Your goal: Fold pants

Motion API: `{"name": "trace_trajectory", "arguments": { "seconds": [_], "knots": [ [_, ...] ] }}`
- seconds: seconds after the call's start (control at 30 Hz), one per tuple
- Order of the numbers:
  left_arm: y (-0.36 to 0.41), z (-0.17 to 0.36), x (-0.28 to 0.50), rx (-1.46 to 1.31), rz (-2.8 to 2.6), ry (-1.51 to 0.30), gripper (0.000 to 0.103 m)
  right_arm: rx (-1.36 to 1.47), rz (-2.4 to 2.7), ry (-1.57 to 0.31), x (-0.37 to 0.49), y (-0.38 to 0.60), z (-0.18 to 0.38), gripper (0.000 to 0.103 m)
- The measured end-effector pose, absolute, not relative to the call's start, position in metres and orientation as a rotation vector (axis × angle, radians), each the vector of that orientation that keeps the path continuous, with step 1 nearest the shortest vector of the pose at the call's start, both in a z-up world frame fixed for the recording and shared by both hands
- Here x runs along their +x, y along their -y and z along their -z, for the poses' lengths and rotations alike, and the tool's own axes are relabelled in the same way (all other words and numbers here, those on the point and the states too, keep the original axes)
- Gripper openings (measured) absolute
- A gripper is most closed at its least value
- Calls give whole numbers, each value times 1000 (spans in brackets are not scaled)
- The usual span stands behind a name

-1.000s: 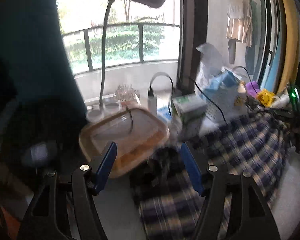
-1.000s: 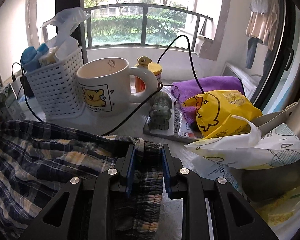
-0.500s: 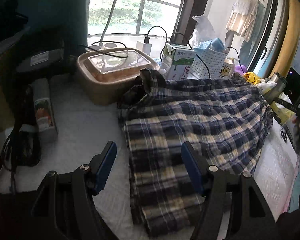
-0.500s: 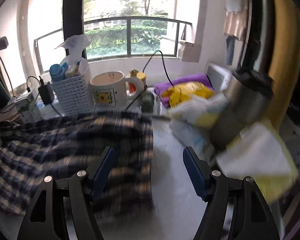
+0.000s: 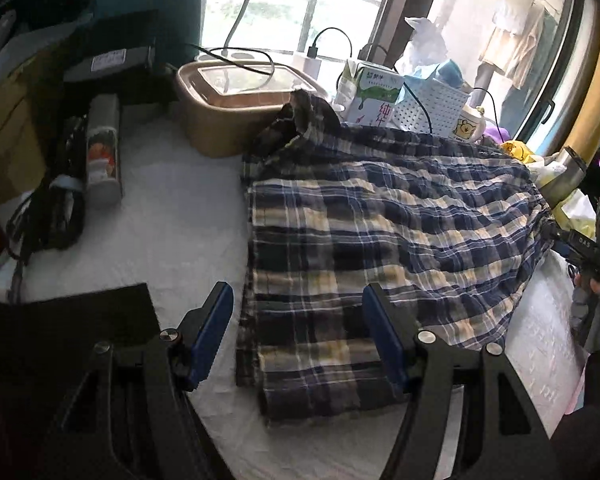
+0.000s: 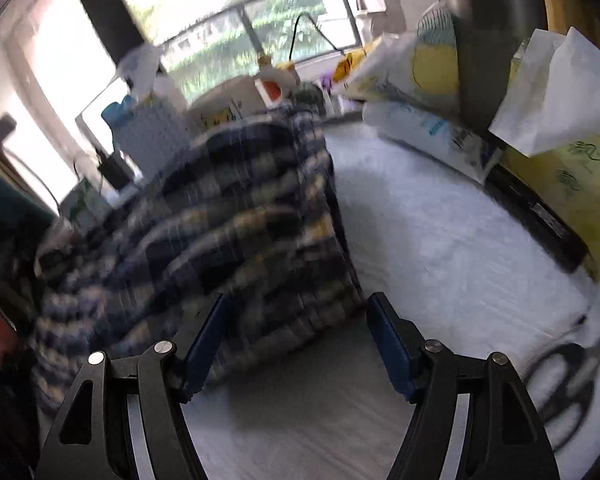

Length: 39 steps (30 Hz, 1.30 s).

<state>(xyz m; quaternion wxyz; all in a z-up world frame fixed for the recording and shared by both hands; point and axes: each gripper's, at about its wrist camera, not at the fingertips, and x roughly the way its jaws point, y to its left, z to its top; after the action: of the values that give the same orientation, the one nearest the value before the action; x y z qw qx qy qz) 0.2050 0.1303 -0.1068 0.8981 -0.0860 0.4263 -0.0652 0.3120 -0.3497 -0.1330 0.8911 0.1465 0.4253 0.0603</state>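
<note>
Both hand-held grippers, left (image 5: pixel 298 334) and right (image 6: pixel 298 344), gape empty; ahead, the plaid pants (image 5: pixel 380 232) may snag the brown lidded container (image 5: pixel 240 108), spoiling the fold.

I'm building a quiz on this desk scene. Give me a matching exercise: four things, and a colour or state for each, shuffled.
Things:
1. plaid pants
2. left gripper
3. mug
4. milk carton

States:
A. white with a yellow bear
B. open, holding nothing
C. lying folded on the white table
D. green and white, standing upright

Pairs: 1-C, 2-B, 3-A, 4-D
</note>
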Motion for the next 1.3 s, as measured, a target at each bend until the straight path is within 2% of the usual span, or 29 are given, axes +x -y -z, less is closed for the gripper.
{"name": "trace_trajectory", "arguments": {
  "seconds": [0.07, 0.1, 0.13, 0.17, 0.3, 0.43, 0.63, 0.83, 0.93, 0.97, 1.0, 1.03, 1.1, 1.17, 1.3],
  "knots": [
    [-125, 110, 206, -172, 121, -896, 67, 319, -122, -864, 318, 347, 133, 74],
    [-122, 110, 205, -171, 119, -899, 67, 329, -116, -856, 323, 346, 134, 67],
    [-117, 110, 204, -166, 119, -900, 67, 327, -116, -853, 325, 345, 134, 55],
    [-114, 109, 203, -161, 118, -898, 67, 319, -116, -857, 329, 343, 135, 31],
    [-107, 99, 193, -156, 105, -884, 67, 245, -123, -821, 325, 335, 127, 30],
    [-103, 92, 181, -152, 91, -885, 67, -14, -123, -740, 297, 322, 95, 29],
    [-93, 89, 176, -154, 84, -914, 67, -118, -63, -750, 286, 356, 78, 29],
    [-66, 102, 180, -168, 136, -929, 67, -172, -74, -838, 309, 378, 95, 30],
    [-62, 117, 188, -178, 131, -956, 67, -164, -59, -842, 315, 375, 102, 45],
    [-63, 122, 190, -187, 114, -975, 67, -159, -56, -832, 316, 373, 103, 58],
    [-64, 126, 192, -199, 98, -983, 66, -150, -58, -821, 315, 372, 103, 67],
    [-64, 125, 191, -204, 87, -964, 64, -135, -53, -806, 314, 372, 102, 69],
    [-63, 125, 189, -162, 52, -973, 44, -111, -30, -785, 313, 372, 101, 69],
    [-66, 125, 186, -123, 28, -979, 33, -98, -5, -773, 311, 373, 101, 69],
    [-79, 119, 181, -99, -23, -1001, 31, -102, 39, -770, 304, 375, 106, 69]
  ]
}}
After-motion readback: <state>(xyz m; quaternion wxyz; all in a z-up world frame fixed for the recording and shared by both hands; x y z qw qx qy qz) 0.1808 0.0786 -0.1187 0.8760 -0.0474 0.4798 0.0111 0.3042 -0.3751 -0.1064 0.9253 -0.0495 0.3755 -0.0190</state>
